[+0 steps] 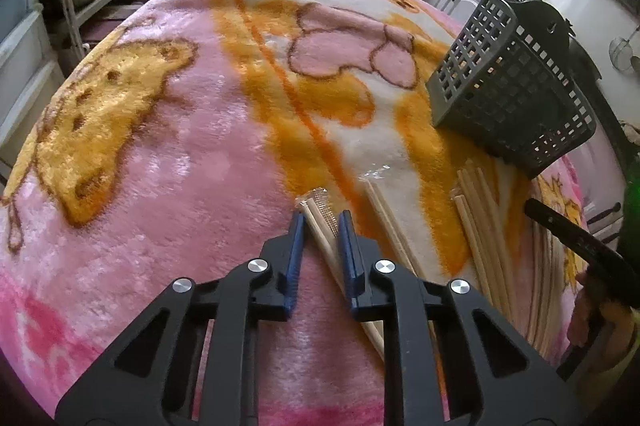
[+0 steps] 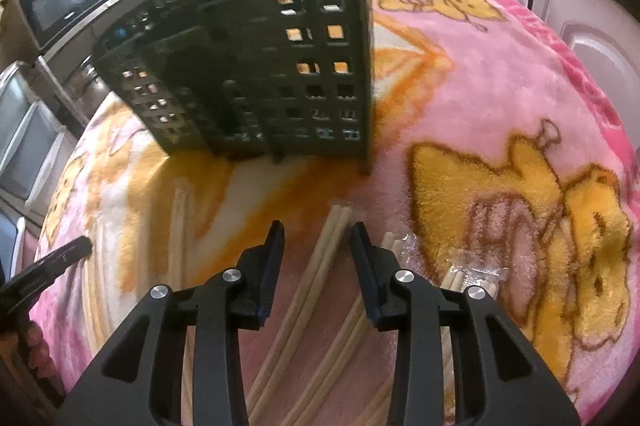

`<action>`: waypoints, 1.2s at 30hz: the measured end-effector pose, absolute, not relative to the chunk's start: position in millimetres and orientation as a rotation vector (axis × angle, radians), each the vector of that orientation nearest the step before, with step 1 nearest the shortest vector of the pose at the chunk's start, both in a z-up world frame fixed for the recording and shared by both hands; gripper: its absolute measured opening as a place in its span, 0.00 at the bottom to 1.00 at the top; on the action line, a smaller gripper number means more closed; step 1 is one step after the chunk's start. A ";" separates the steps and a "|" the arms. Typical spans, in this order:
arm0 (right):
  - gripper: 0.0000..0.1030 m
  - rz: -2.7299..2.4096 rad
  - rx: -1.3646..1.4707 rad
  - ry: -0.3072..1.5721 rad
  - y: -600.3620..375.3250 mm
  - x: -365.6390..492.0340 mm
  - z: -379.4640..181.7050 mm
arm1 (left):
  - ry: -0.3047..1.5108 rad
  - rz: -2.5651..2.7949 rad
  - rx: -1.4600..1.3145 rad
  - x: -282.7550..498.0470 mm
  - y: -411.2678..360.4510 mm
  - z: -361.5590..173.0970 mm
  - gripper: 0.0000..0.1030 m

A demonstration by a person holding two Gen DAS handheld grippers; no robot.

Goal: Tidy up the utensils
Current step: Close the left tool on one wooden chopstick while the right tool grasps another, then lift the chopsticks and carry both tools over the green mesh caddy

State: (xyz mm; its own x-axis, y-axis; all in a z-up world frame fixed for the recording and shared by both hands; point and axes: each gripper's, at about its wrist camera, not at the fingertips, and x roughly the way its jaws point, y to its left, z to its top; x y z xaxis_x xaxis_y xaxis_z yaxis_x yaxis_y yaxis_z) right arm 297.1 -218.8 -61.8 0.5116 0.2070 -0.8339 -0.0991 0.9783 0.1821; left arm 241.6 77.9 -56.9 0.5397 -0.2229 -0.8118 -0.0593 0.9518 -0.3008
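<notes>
the left gripper (image 1: 322, 216) has its blue-padded jaws drawn in close around a wrapped pair of wooden chopsticks (image 1: 316, 226) lying on the pink and orange fleece blanket (image 1: 160, 145); whether the pads actually press on it cannot be told. the right gripper (image 2: 317, 228) stands partly open astride another pair of chopsticks (image 2: 332, 238), its pads apart from the wood. more chopsticks (image 1: 480, 209) lie loose just in front of the dark perforated utensil basket (image 2: 256, 65), which stands upright on the blanket.

Daylit, soft shadows; fisheye-bent edges; right view motion-blurred.
</notes>
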 end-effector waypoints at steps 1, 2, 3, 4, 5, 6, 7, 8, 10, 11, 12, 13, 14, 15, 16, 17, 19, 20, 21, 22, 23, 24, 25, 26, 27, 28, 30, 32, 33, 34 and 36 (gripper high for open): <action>0.33 0.175 0.118 1.023 -218.6 299.4 -62.6 | 1.003 -0.102 -0.313 241.6 80.1 -57.0 0.10; 0.33 0.160 0.123 1.030 -219.5 302.1 -63.7 | 1.007 -0.105 -0.317 241.5 82.5 -56.8 0.10; 0.33 0.154 0.131 1.035 -218.7 303.2 -64.3 | 1.012 -0.108 -0.320 241.3 84.0 -56.5 0.10; 0.33 0.149 0.137 1.040 -217.6 304.4 -64.7 | 1.020 -0.112 -0.329 241.0 86.5 -56.1 0.10; 0.34 0.144 0.137 1.046 -216.4 306.6 -64.9 | 1.025 -0.116 -0.335 240.7 87.7 -56.0 0.10; 0.34 0.140 0.137 1.049 -215.2 308.2 -65.1 | 1.033 -0.122 -0.340 241.4 89.1 -56.1 0.10; 0.32 0.135 0.140 1.052 -215.0 309.0 -65.4 | 1.038 -0.126 -0.345 241.6 89.7 -56.6 0.10; 0.24 0.131 0.144 1.050 -213.8 309.3 -65.0 | 1.047 -0.132 -0.354 244.0 91.2 -57.4 0.10; 0.15 0.122 0.165 1.042 -215.5 309.9 -63.9 | 1.054 -0.138 -0.355 247.6 91.1 -58.6 0.10; 0.14 0.135 0.183 1.040 -216.4 310.2 -62.7 | 1.054 -0.139 -0.353 248.4 90.8 -59.0 0.10; 0.14 0.148 0.192 1.034 -216.5 309.7 -61.7 | 1.054 -0.139 -0.351 249.7 90.0 -59.3 0.10; 0.14 0.166 0.195 1.025 -215.1 308.7 -59.8 | 1.053 -0.138 -0.347 249.8 89.6 -59.4 0.09; 0.13 0.175 0.193 1.021 -212.9 307.8 -57.6 | 1.052 -0.135 -0.341 250.6 88.4 -59.1 0.08; 0.13 0.195 0.193 1.011 -211.3 306.1 -54.4 | 1.050 -0.133 -0.336 250.7 87.9 -58.5 0.06; 0.13 0.213 0.190 0.999 -209.5 304.0 -51.0 | 1.050 -0.133 -0.333 250.8 87.9 -58.2 0.05; 0.12 0.225 0.187 0.989 -208.2 302.4 -48.3 | 1.046 -0.131 -0.336 249.9 88.3 -56.6 0.04; 0.12 0.260 0.183 0.958 -204.8 297.1 -39.1 | 1.017 -0.122 -0.333 245.9 89.7 -49.7 0.03; 0.12 0.278 0.176 0.938 -203.8 293.9 -33.3 | 1.007 -0.123 -0.331 244.4 90.8 -46.4 0.02; 0.12 0.291 0.169 0.923 -202.6 291.1 -29.5 | 0.999 -0.125 -0.334 242.7 91.5 -43.1 0.02; 0.12 0.310 0.158 0.898 -201.5 287.2 -23.5 | 0.988 -0.128 -0.336 241.0 91.9 -38.8 0.01; 0.12 0.319 0.144 0.876 -199.2 284.4 -17.9 | 0.970 -0.132 -0.327 238.6 91.2 -32.3 0.01; 0.12 0.324 0.133 0.862 -198.4 282.0 -14.2 | 0.957 -0.131 -0.317 237.0 90.4 -27.4 0.01; 0.12 0.334 0.124 0.847 -198.1 279.6 -9.7 | 0.932 -0.133 -0.304 233.8 89.1 -18.9 0.01; 0.12 0.345 0.118 0.833 -197.1 276.8 -6.2 | 0.912 -0.140 -0.292 231.3 87.5 -12.4 0.01; 0.12 0.359 0.108 0.813 -196.7 272.9 -1.7 | 0.895 -0.144 -0.279 229.5 85.8 -6.1 0.01; 0.12 0.370 0.102 0.796 -196.3 269.9 1.6 | 0.881 -0.145 -0.271 228.2 84.5 -1.0 0.01; 0.12 0.387 0.107 0.772 -196.1 265.8 6.6 | 0.843 -0.157 -0.256 225.7 80.0 13.7 0.01; 0.12 0.400 0.115 0.753 -198.2 262.0 10.9 | 0.812 -0.161 -0.243 224.5 74.7 25.7 0.01; 0.11 0.407 0.117 0.736 -200.1 259.3 14.4 | 0.795 -0.161 -0.237 224.1 72.5 31.9 0.01; 0.11 0.415 0.116 0.718 -201.4 256.6 18.4 | 0.778 -0.161 -0.233 223.4 70.2 37.9 0.01; 0.11 0.425 0.112 0.684 -203.2 252.4 25.2 | 0.738 -0.159 -0.224 223.0 66.2 50.6 0.01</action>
State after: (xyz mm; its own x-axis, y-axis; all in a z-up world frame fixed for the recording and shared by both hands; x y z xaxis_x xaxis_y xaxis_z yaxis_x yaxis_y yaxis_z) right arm 252.4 -203.2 25.2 0.6932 0.4158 -0.5887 -0.3436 0.9087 0.2372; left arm 223.0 66.2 50.6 0.7295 -0.2216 -0.6471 0.0645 0.9641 -0.2575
